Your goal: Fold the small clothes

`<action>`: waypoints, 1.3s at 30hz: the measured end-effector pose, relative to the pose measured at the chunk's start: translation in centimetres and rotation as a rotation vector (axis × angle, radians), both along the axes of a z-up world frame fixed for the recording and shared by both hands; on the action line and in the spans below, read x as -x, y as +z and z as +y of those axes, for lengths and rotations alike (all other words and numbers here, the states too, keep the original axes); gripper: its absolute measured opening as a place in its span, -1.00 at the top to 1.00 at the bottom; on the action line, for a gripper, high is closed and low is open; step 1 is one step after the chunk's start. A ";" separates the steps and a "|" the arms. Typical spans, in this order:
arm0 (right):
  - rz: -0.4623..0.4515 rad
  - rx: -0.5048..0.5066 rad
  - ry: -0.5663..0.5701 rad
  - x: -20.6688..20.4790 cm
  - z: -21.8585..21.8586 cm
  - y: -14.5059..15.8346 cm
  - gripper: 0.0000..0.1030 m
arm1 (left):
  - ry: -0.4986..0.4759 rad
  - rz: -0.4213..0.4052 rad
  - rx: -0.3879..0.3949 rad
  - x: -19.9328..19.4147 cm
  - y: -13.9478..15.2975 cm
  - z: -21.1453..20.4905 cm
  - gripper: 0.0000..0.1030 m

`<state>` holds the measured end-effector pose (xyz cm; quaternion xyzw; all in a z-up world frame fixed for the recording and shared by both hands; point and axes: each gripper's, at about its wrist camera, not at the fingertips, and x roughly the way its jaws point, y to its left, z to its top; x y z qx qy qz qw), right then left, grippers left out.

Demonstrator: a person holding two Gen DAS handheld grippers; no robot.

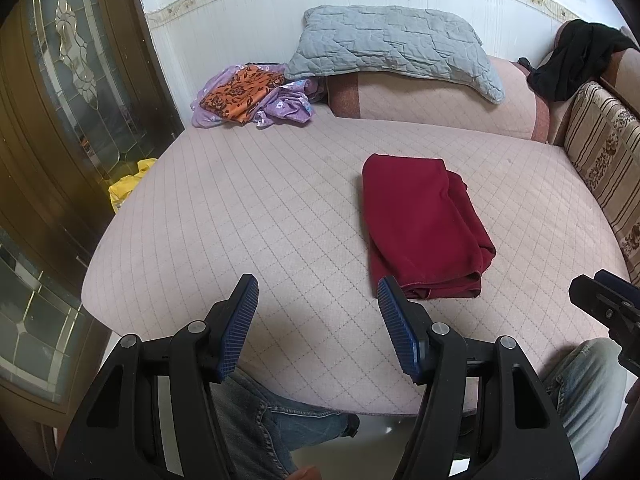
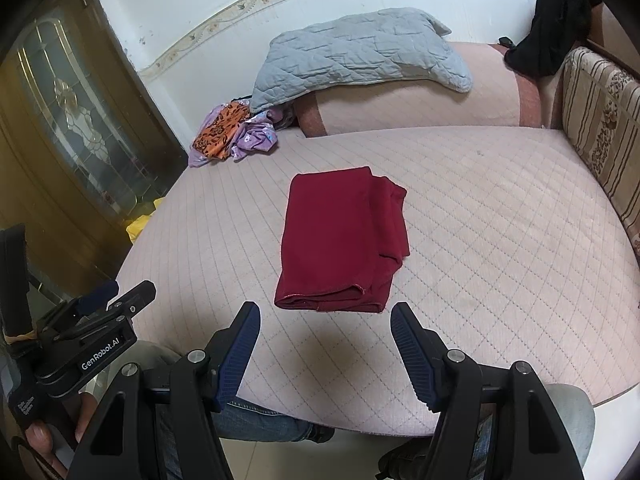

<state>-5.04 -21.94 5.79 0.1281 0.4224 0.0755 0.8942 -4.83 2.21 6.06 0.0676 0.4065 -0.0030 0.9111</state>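
The left gripper [image 1: 318, 294] is held low over the near edge of the pink bed [image 1: 240, 216]. Its two blue fingers [image 1: 240, 320] are spread wide apart and hold nothing. The right gripper [image 2: 325, 322] is held the same way, low and pointing across the bed, with its fingers wide apart and nothing between them.

The red cloth [image 2: 344, 240] lies folded flat on the bed, just past the tips of the right gripper. In the left view the red cloth [image 1: 420, 224] sits off to the right, and one blue finger covers its near corner.

The left view shows only the tip of the right gripper [image 1: 600, 304] at the right edge. The right view shows the left gripper [image 2: 100, 312] from the side, with a hand [image 2: 40, 436] around its handle.

Far back, a pile of purple and orange clothes [image 1: 252, 96] lies beside a gray pillow [image 1: 392, 48].
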 end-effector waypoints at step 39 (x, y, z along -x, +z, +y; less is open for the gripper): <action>0.008 0.010 0.009 -0.6 -0.3 -0.2 -0.27 | -0.002 0.002 -0.001 0.1 0.1 0.0 -0.22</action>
